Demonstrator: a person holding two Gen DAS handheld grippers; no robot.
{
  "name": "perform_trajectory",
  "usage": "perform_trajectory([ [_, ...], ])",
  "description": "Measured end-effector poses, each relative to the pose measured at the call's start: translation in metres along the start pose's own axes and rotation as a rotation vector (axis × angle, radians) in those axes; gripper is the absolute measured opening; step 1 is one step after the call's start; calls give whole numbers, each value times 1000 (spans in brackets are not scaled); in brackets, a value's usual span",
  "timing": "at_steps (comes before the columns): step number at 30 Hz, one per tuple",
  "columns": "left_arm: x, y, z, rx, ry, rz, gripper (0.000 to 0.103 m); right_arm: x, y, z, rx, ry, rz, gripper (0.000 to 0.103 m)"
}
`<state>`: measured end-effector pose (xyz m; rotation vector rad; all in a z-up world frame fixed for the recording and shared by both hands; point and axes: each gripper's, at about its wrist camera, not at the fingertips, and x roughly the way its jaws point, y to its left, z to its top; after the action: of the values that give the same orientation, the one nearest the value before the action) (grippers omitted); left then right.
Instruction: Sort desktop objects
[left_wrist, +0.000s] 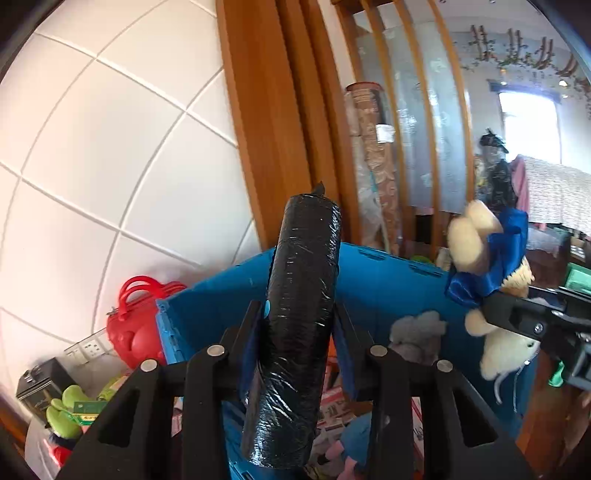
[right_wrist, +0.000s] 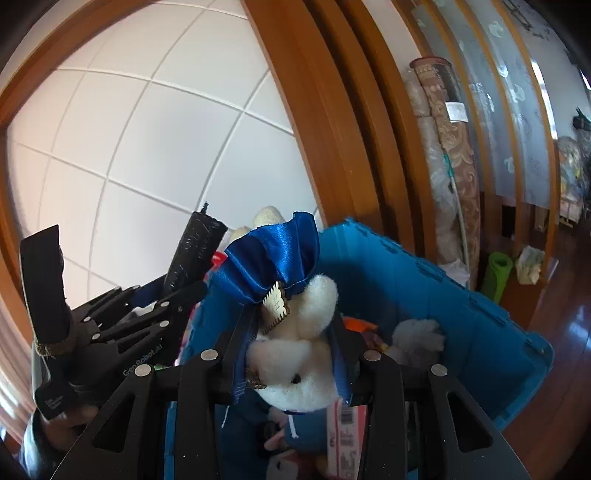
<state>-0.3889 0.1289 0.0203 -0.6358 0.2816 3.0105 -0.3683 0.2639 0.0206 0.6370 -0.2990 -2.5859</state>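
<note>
White tiled wall (left_wrist: 110, 147) and wooden door frame (left_wrist: 266, 110) behind a blue crate (left_wrist: 388, 280) full of toys.

Left gripper (left_wrist: 299, 325) is clenched on a black plastic-wrapped roll (left_wrist: 303, 314), held upright over the crate's near edge. Right gripper (right_wrist: 291, 332) grasps a cream plush toy (right_wrist: 295, 373) with a blue satin bow (right_wrist: 273, 258), also above the crate. Inside lie a grey plush (left_wrist: 417, 332) and printed cartons (right_wrist: 347, 424). A red bag (left_wrist: 136, 325) sits just left of the crate.
</note>
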Motion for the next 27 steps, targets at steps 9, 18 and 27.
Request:
perform_trajectory([
  [9,-19,2,7,-15,-42,188,81,-14,-7,8,96,-60,-67,94],
  [18,-73,21,-23,-94,-112,236,81,-47,7,-10,105,-104,-57,95],
  [27,-156,46,-88,-117,-124,201,81,-111,91,-59,-10,-142,-166,102],
])
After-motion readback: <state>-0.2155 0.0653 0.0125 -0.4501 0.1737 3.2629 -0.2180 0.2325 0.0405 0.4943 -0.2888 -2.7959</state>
